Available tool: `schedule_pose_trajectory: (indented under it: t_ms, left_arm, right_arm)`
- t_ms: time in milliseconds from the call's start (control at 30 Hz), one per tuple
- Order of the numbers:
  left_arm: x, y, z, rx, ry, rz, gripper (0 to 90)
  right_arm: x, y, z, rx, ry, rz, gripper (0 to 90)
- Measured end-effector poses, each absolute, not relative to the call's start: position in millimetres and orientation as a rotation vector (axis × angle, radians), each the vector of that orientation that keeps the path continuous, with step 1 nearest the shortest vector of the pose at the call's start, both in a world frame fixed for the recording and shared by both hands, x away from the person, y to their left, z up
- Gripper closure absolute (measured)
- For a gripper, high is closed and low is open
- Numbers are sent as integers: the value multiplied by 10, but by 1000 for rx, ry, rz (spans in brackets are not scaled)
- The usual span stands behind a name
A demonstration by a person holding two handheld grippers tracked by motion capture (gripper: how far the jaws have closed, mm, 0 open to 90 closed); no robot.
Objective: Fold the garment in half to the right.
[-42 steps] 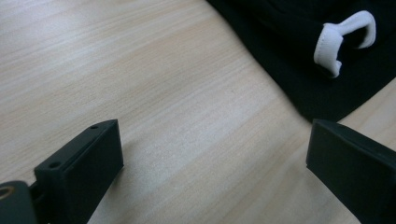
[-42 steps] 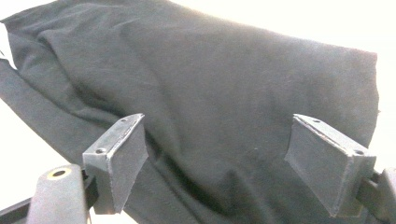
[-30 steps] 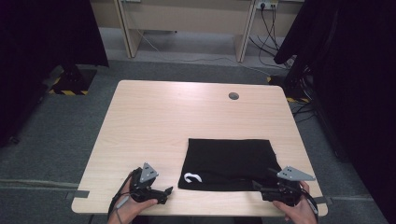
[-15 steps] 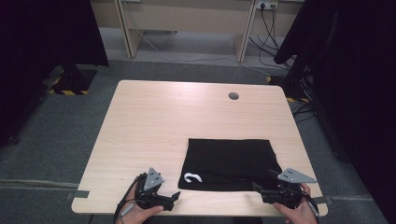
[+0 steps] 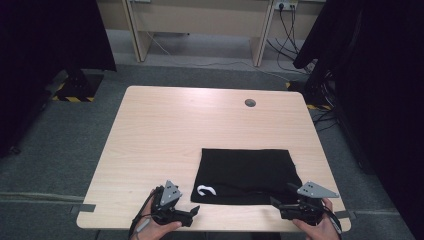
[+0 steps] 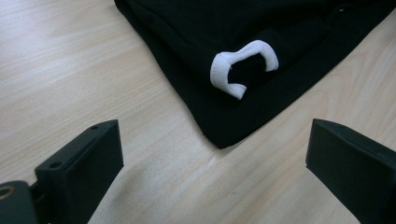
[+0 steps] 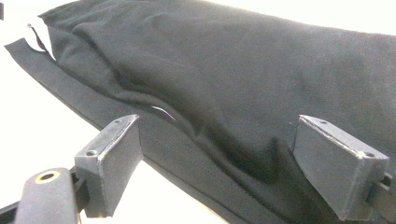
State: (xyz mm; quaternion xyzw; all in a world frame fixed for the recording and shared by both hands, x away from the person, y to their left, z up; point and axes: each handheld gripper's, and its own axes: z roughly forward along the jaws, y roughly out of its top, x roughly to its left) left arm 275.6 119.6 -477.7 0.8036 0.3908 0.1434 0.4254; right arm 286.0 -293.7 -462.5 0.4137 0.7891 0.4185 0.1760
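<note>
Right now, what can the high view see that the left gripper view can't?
The high view takes in the whole table, its round hole, the floor, both hands and the right gripper. The left gripper view adds a close look at the left gripper, jaws wide apart just short of the cloth's corner. Both share the folded black cloth and its white loop.

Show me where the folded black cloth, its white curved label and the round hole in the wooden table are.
folded black cloth point(image 5: 250, 167), high view, on its flat middle.
white curved label point(image 6: 243, 65), left gripper view, on the loop's top bend.
round hole point(image 5: 250, 103), high view, at its centre.
</note>
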Motion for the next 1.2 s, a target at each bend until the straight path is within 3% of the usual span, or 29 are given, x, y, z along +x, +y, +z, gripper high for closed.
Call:
schedule_pose_trajectory:
  t_ms: [700, 1067, 1200]
  left_arm:
    - [2989, 942, -4827, 2038, 973, 326, 32]
    - [3072, 826, -4839, 2102, 962, 346, 102]
    - [3085, 797, -4835, 2118, 925, 383, 233]
  right_arm:
    - [2855, -2952, -4633, 1170, 2239, 1183, 168]
    - [2857, -2951, -4638, 1169, 2242, 1180, 168]
    - [2855, -2949, -4635, 1164, 2244, 1181, 169]
